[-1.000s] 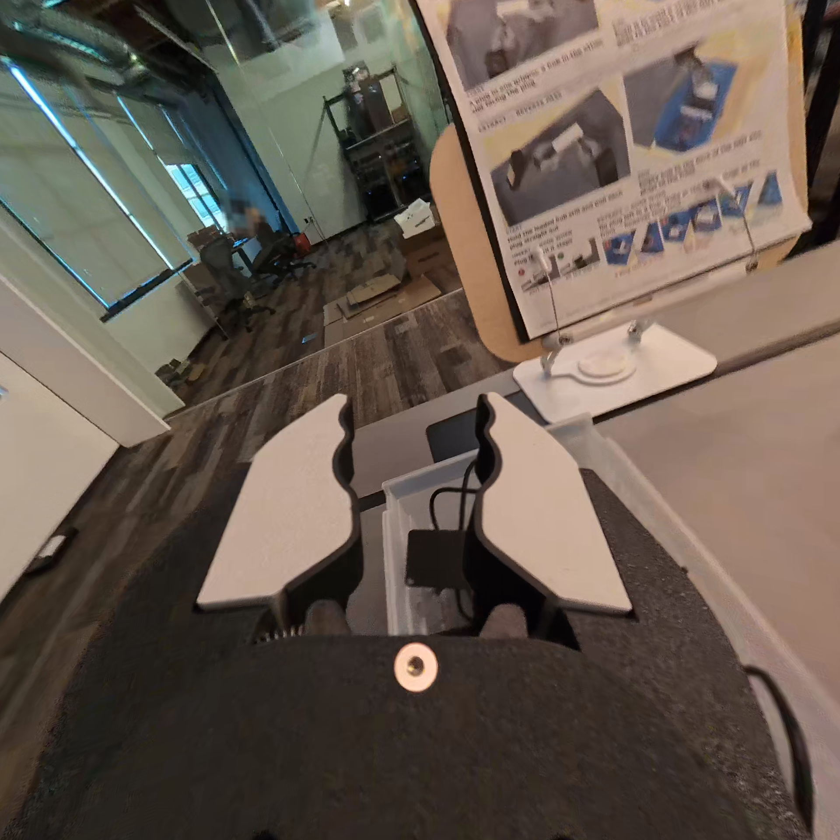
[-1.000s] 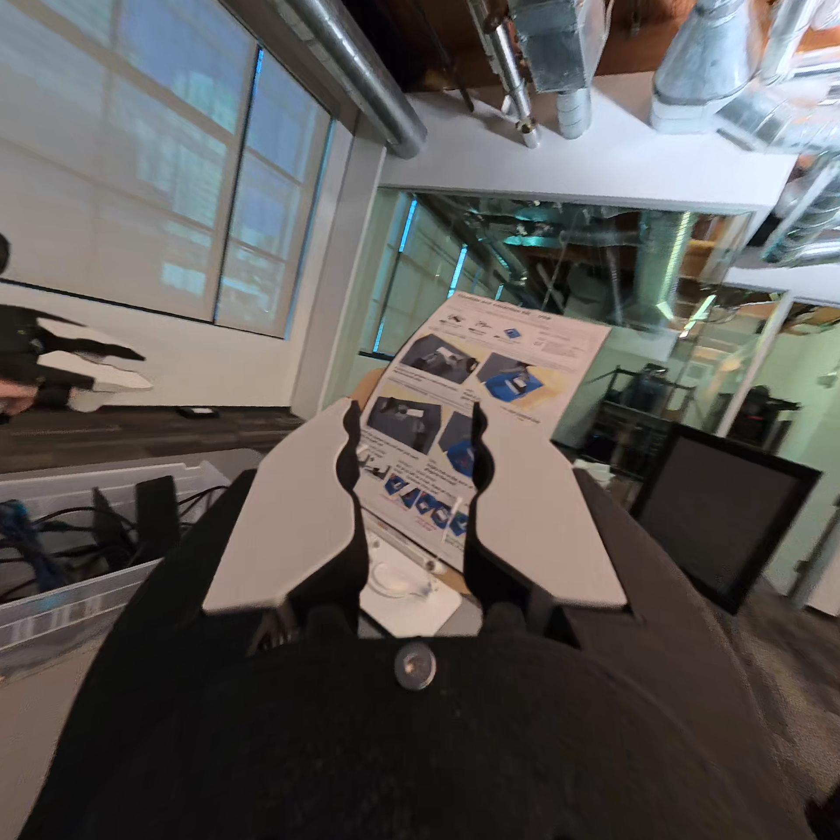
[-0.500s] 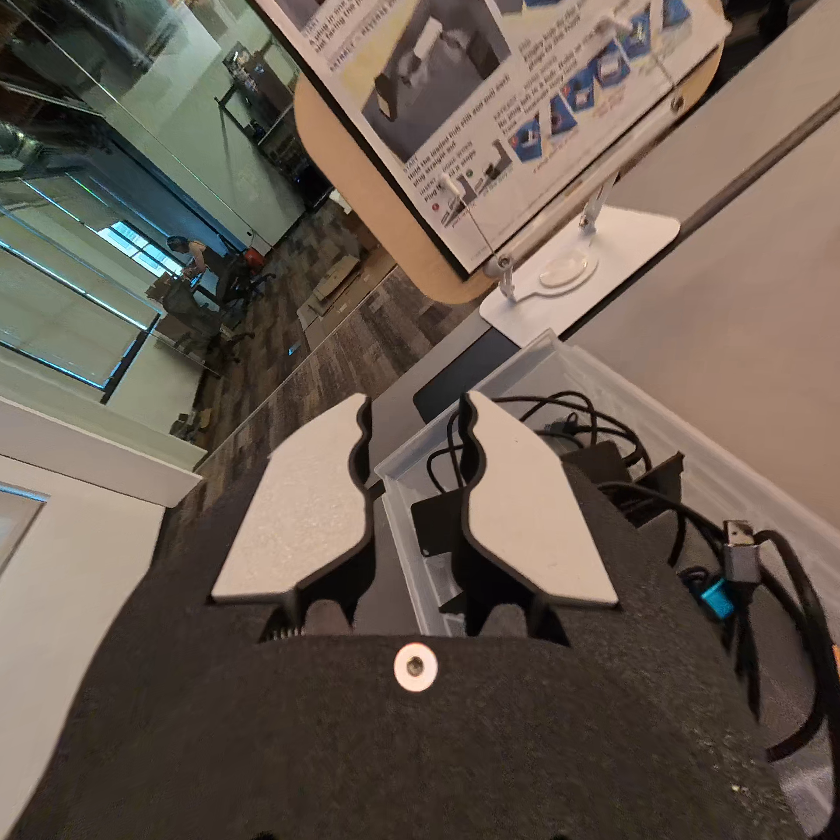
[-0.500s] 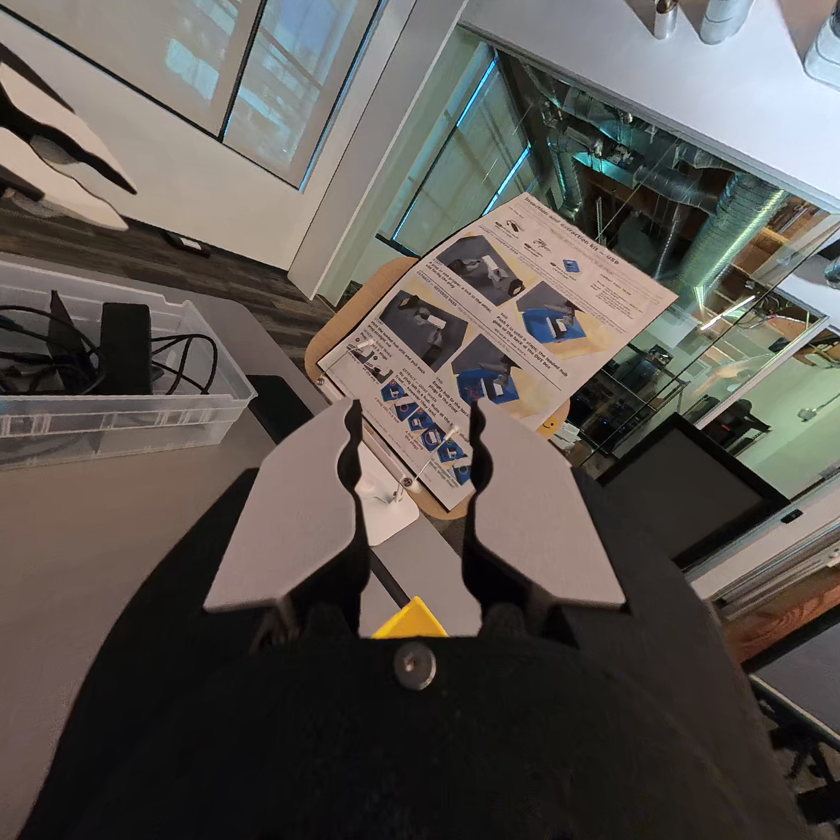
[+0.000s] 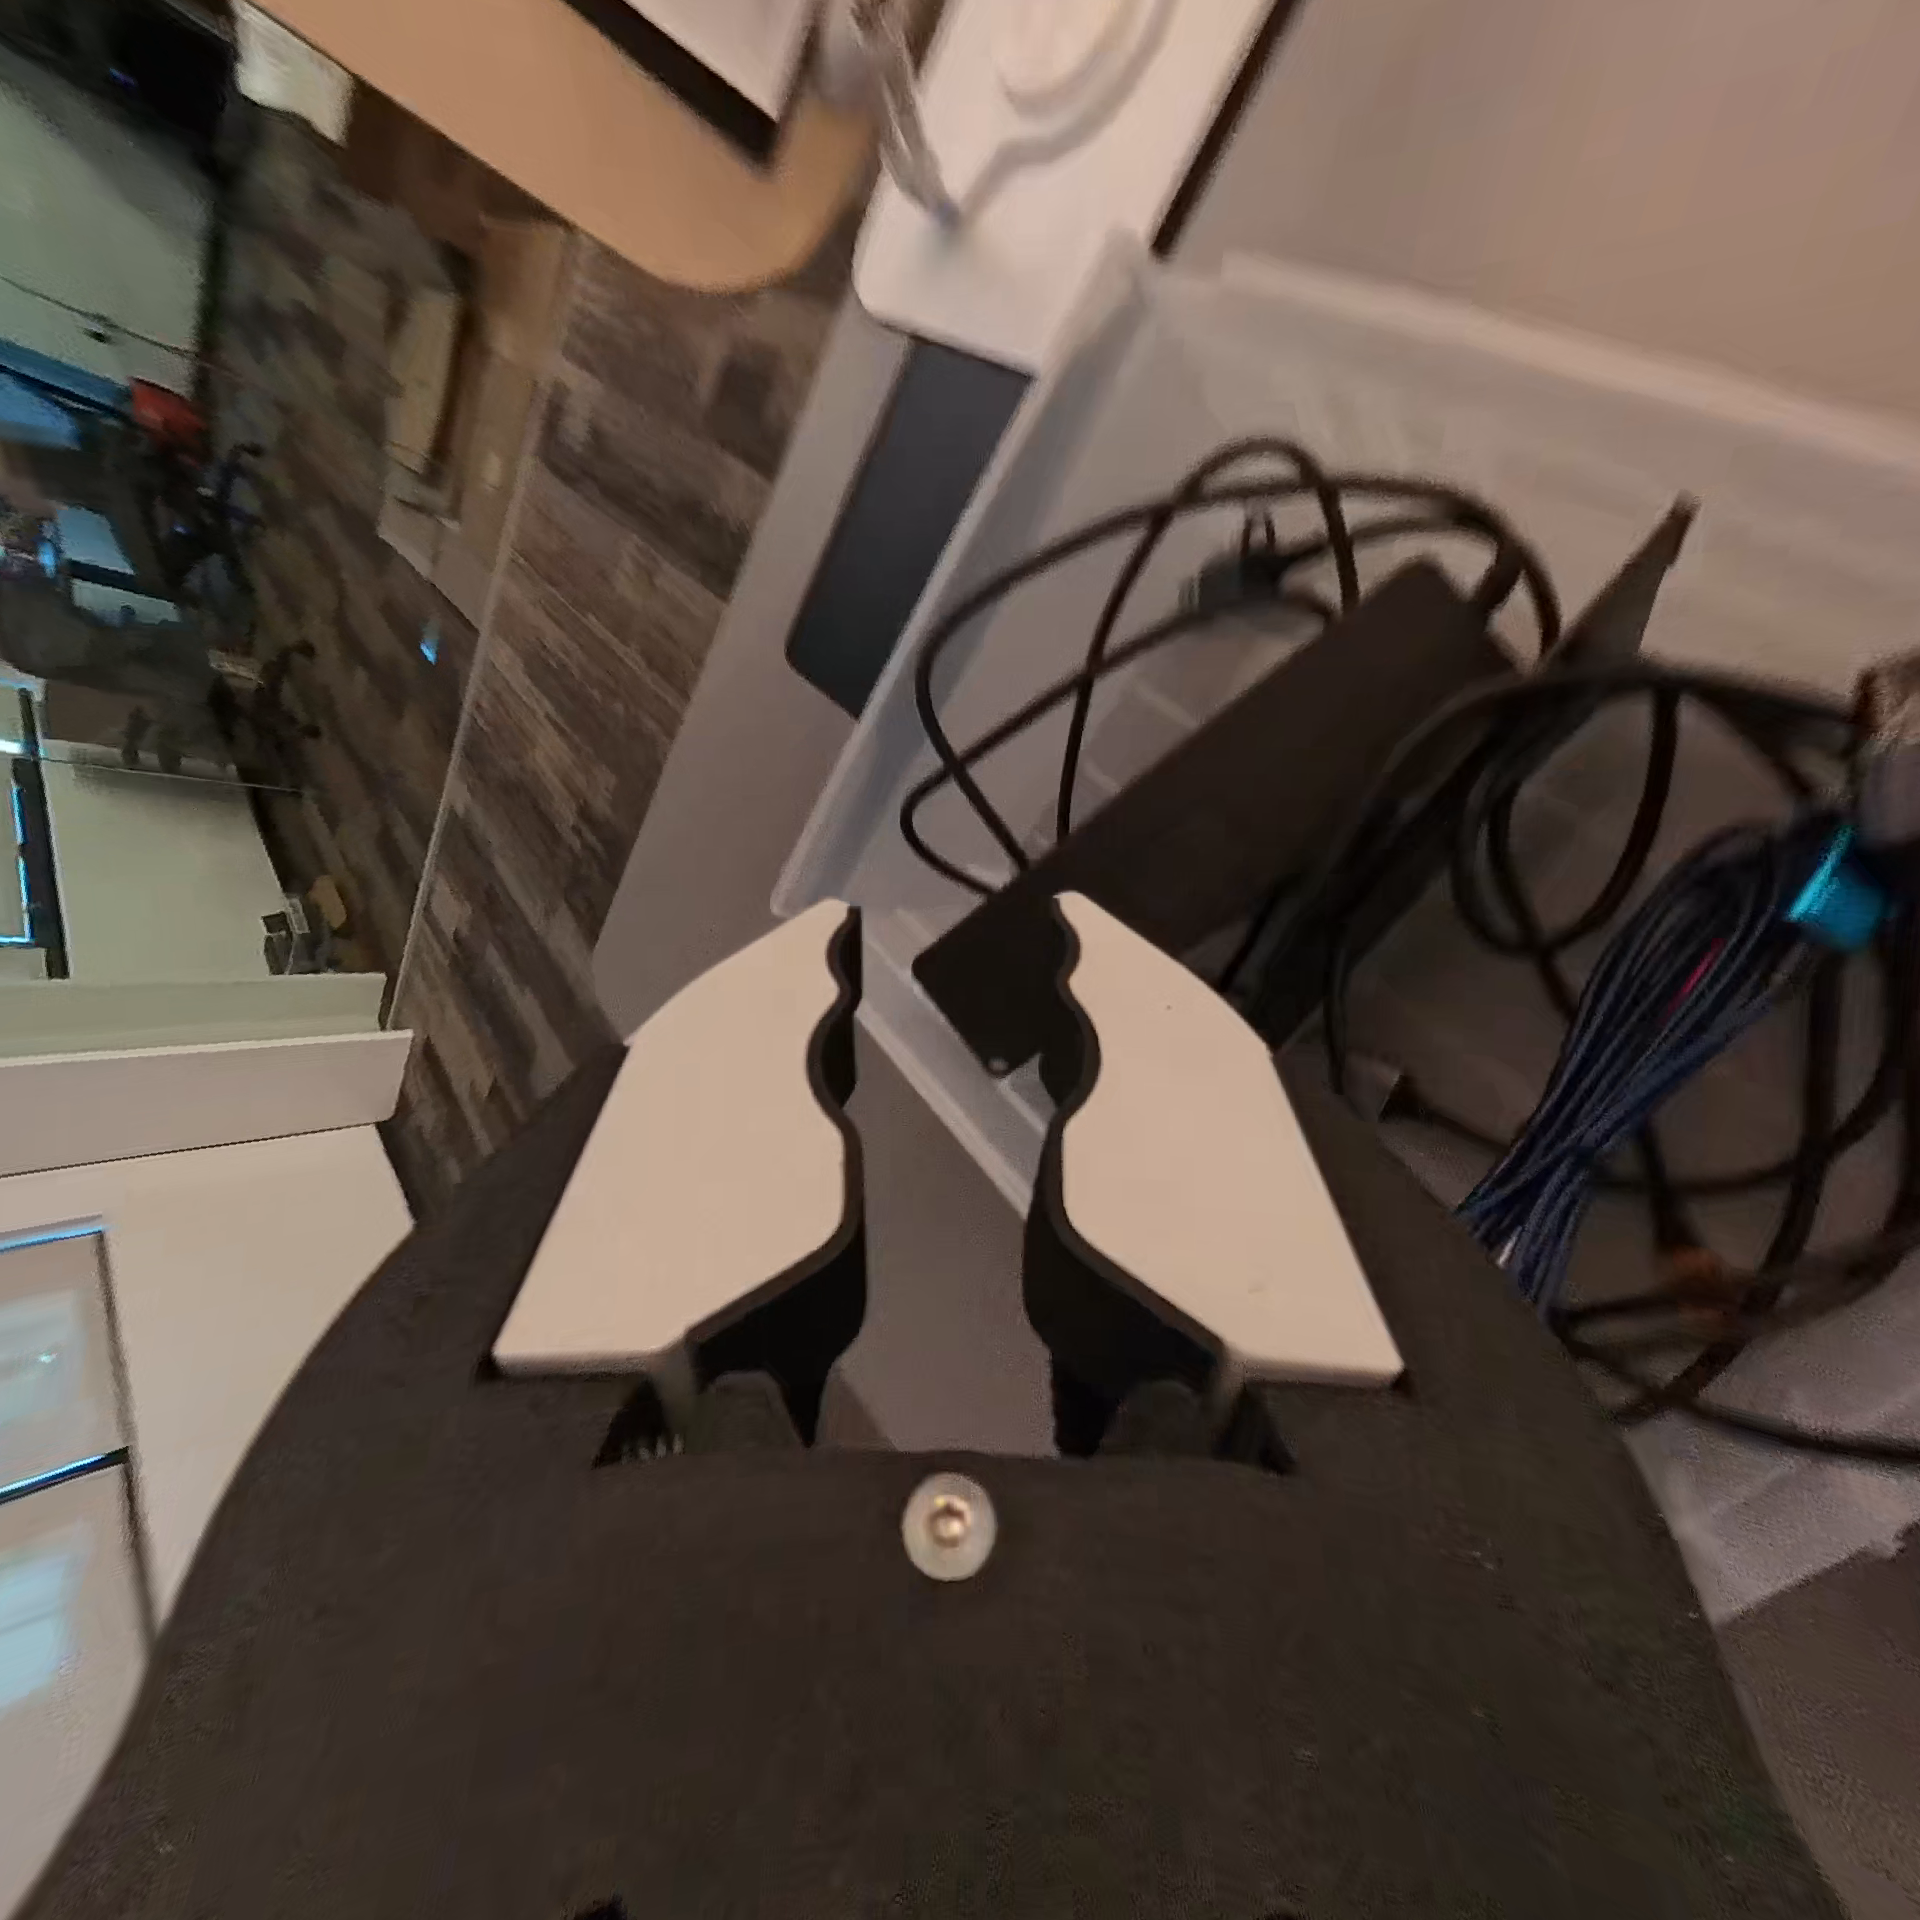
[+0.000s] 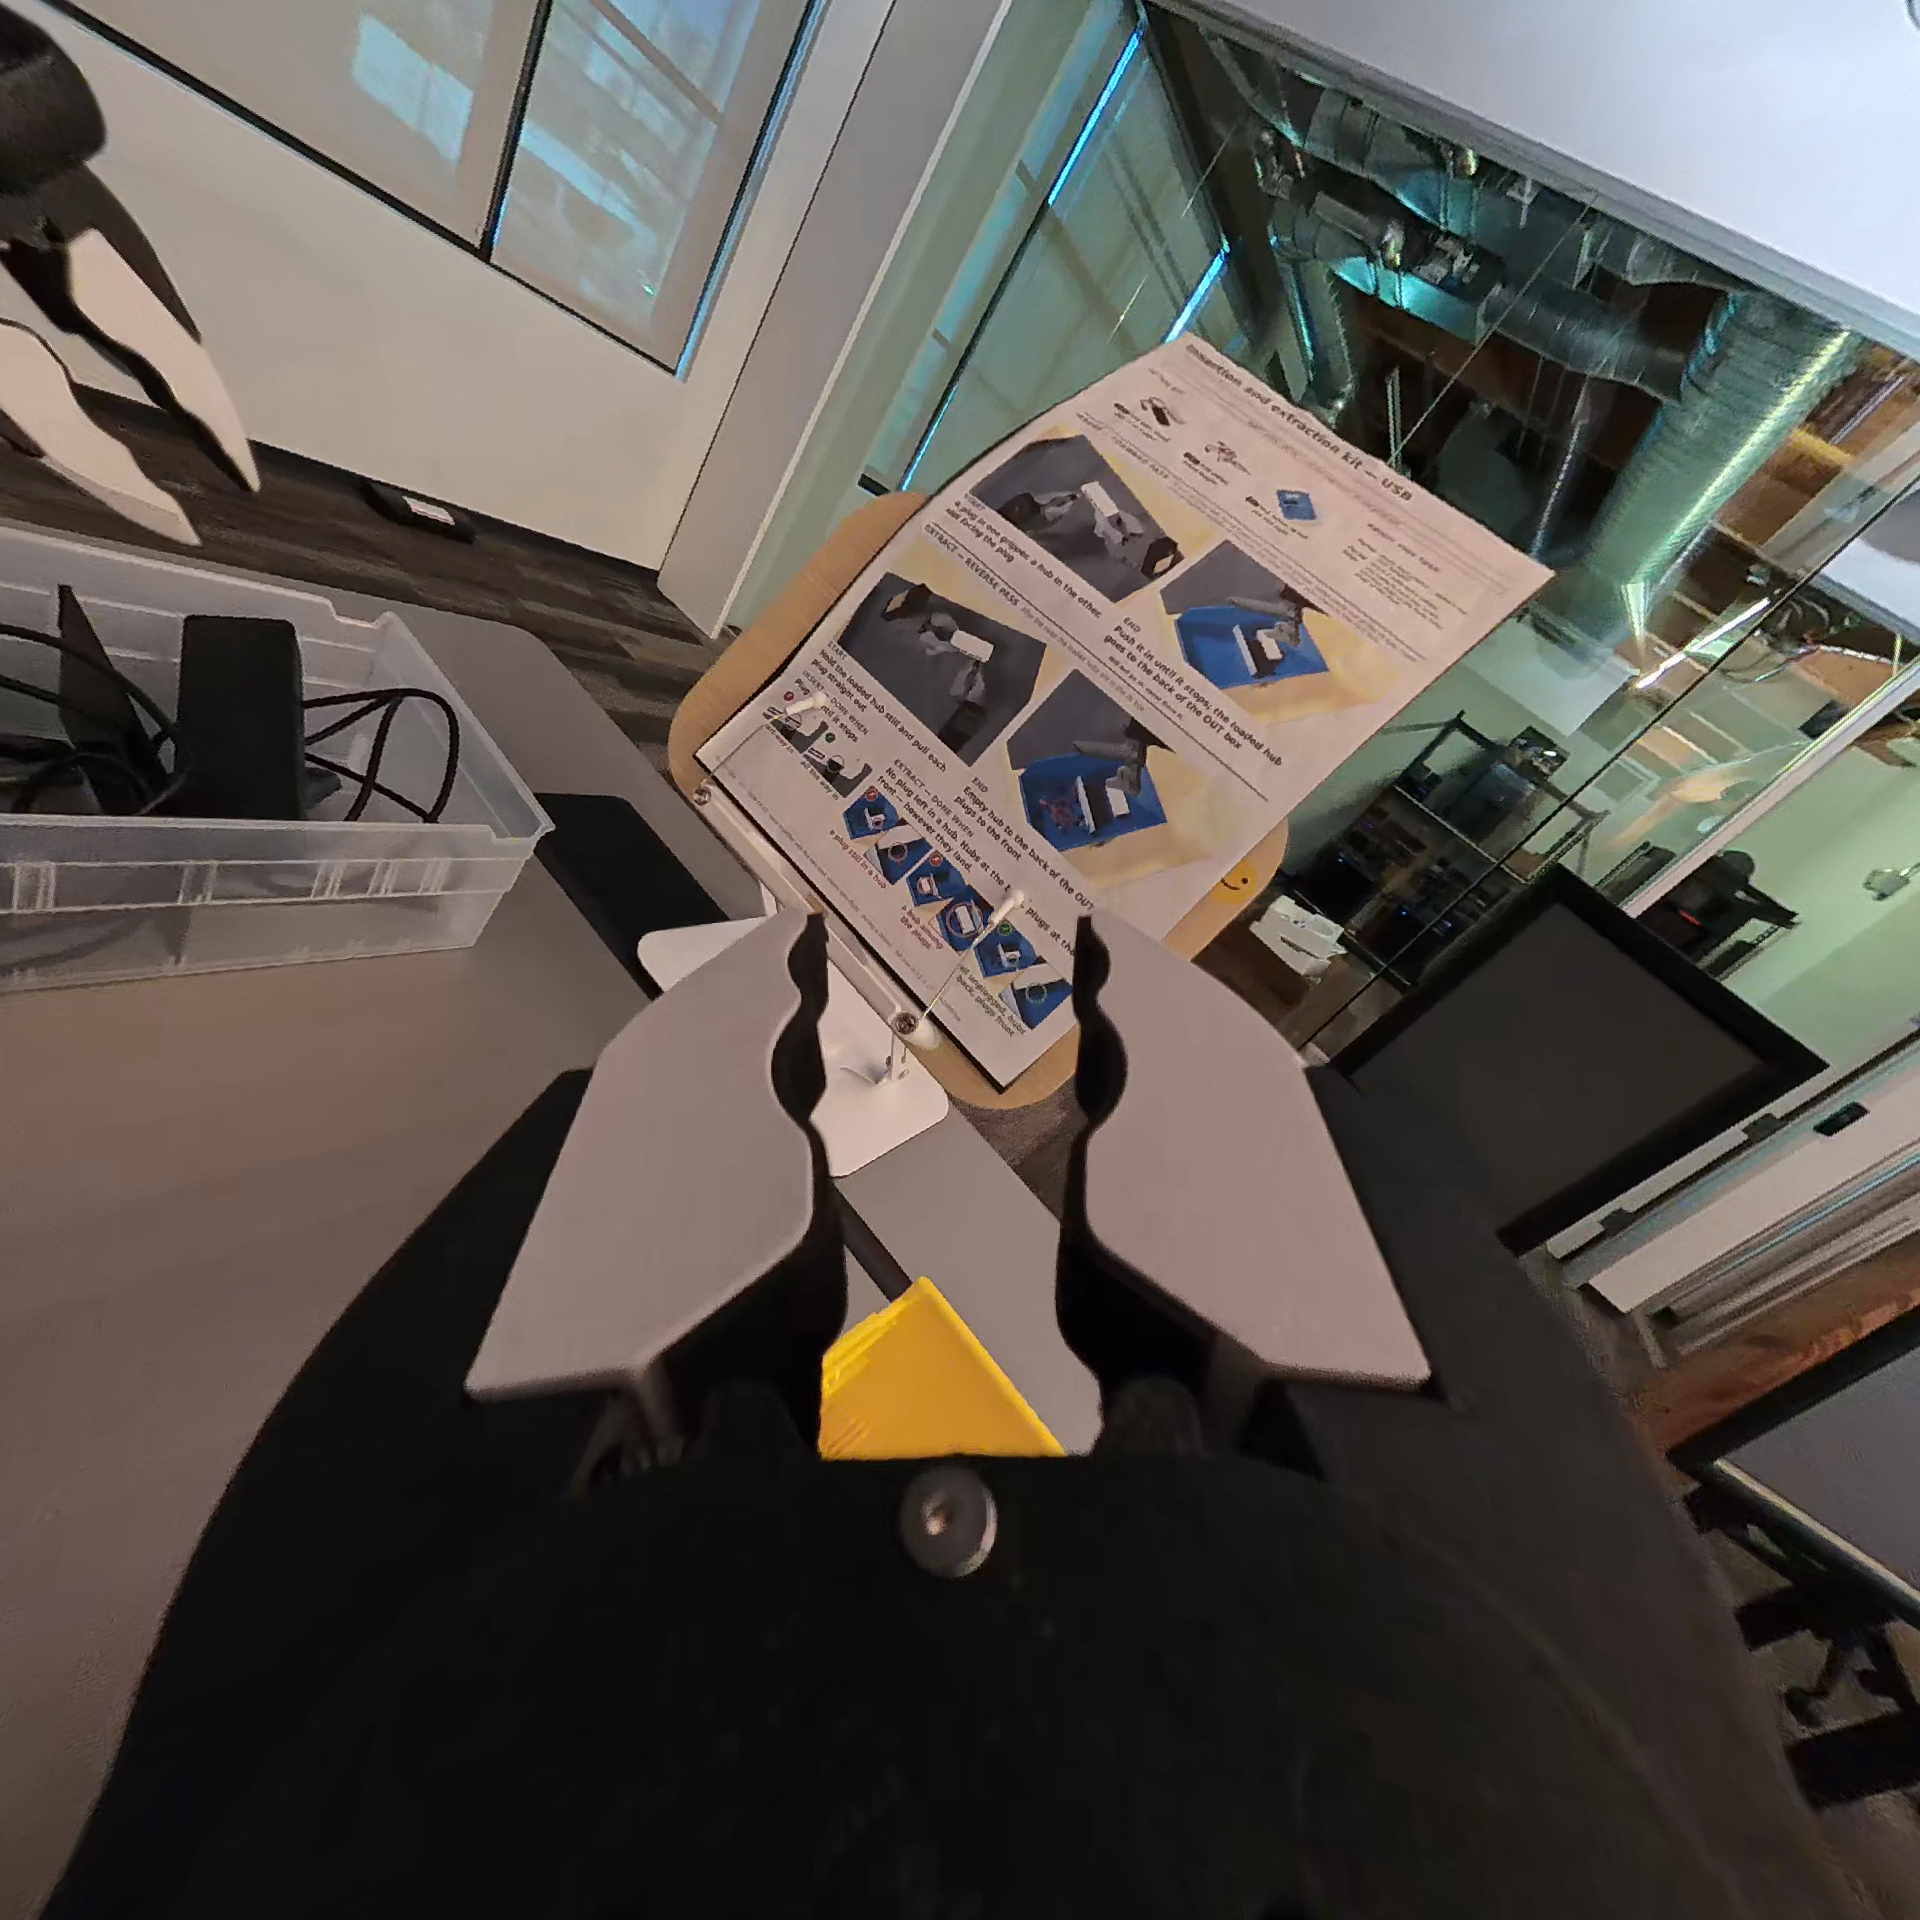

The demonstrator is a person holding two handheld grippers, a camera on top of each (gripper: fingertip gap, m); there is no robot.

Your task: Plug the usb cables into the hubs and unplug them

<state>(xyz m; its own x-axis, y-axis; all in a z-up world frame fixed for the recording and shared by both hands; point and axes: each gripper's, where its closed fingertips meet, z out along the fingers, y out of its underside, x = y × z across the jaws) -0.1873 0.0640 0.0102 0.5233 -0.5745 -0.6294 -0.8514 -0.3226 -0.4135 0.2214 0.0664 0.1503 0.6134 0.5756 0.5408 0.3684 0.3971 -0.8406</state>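
While hovering over the bin corner: left gripper (image 5: 956, 925) is gaping, empty.
Right gripper (image 6: 951, 940): fingers are standing apart, empty, above the grey table (image 6: 208, 1122).
Clear bin (image 6: 343, 883): is holding black hubs (image 5: 1299, 769) and usb cables (image 5: 1621, 1049).

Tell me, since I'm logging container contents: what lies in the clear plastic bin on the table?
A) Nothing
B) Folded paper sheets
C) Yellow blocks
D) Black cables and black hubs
D: the clear plastic bin holds looped black cables and black hubs.
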